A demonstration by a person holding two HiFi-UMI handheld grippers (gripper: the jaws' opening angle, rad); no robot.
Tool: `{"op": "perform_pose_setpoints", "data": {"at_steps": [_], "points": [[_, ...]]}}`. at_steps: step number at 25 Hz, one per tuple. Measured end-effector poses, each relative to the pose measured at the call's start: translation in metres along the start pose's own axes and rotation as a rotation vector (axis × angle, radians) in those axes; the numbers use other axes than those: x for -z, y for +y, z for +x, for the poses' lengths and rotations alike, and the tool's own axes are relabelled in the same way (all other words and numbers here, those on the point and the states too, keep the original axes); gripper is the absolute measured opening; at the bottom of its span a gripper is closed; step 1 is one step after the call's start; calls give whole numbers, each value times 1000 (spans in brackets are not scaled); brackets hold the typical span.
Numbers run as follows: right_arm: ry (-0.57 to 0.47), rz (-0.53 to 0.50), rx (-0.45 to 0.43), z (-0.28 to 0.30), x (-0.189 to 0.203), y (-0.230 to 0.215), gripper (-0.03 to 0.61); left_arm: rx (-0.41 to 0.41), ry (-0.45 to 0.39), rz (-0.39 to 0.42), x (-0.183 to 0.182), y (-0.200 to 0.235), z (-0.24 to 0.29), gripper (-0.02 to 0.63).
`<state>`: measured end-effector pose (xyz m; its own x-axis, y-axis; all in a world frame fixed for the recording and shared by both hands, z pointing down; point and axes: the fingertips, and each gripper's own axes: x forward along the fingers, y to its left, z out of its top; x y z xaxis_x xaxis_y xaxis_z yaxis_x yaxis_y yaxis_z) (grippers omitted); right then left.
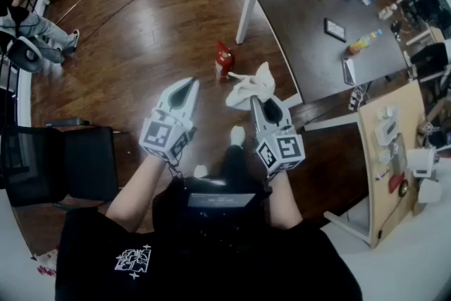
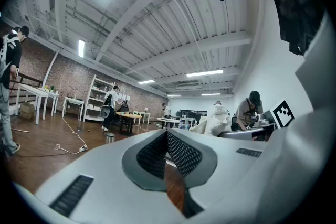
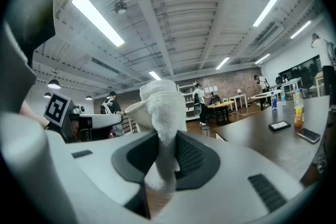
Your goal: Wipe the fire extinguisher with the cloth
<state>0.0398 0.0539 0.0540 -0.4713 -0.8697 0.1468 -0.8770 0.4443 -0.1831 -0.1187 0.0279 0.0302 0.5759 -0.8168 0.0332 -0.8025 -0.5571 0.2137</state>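
Head view: fire extinguisher (image 1: 224, 58) stands on the wood floor (image 1: 141, 46) just off the bench (image 1: 303, 17) leg, well apart from both tools and untouched. Right hand-held gripper (image 1: 262, 105) carries the cloth (image 1: 252, 86), with most of it flopping loose past the tips. Left hand-held gripper (image 1: 189, 86) is beside it with nothing in it. Left gripper view: jaws pressed together, empty. Right gripper view: jaws clamped on a thin bunched neck of cloth. Risks, my read: the bite is narrow, so rubbing drag could pull the cloth out. The extinguisher is free-standing, so side pressure could tip it unless the left opens and steadies it. Loose cloth could also snag on its top.
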Motion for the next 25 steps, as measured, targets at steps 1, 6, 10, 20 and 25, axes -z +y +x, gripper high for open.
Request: {"op": "perform_pose_setpoints", "data": {"at_steps": [1, 6, 10, 20, 25], "points": [[-1, 0, -5, 8, 1, -12, 98, 0, 8, 2, 2, 1, 13, 2], [9, 10, -32, 48, -1, -69, 98, -13, 38, 9, 17, 8, 78, 2], [23, 17, -58, 85, 0, -110, 98, -53, 58, 13, 30, 23, 127, 2], [16, 21, -75, 172, 68, -193, 98, -68, 49, -18, 104, 54, 205, 2], [33, 21, -77, 220, 184, -232, 98, -84, 71, -6, 221, 87, 229, 2]]}}
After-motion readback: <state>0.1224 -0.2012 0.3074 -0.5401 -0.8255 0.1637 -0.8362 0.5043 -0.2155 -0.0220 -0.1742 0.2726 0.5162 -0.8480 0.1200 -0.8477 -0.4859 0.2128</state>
